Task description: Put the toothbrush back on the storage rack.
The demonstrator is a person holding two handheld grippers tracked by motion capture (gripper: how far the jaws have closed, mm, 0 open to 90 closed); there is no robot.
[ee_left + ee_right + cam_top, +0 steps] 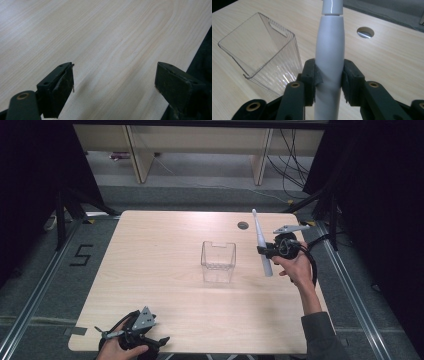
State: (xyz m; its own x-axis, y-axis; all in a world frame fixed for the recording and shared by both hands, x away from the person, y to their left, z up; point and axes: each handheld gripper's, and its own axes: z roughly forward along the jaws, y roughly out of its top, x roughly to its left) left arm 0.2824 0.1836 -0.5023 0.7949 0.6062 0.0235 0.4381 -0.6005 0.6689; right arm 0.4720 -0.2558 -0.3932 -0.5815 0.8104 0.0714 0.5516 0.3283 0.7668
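My right gripper (263,251) (329,77) is shut on a white electric toothbrush (262,246) (330,57), its pads pressing both sides of the handle. The toothbrush stands nearly upright above the table, brush end up, to the right of a clear plastic bin (218,261) (260,56) that stands open-topped at the table's middle. My left gripper (131,338) (113,85) rests at the table's near left edge, jaws wide open over bare wood with nothing between them.
The light wooden table (160,250) has a round cable hole (243,225) (365,32) at its back right. Beyond the far edge are wooden table legs, cables and dark curtains. A floor mark reading 5 (81,255) lies left of the table.
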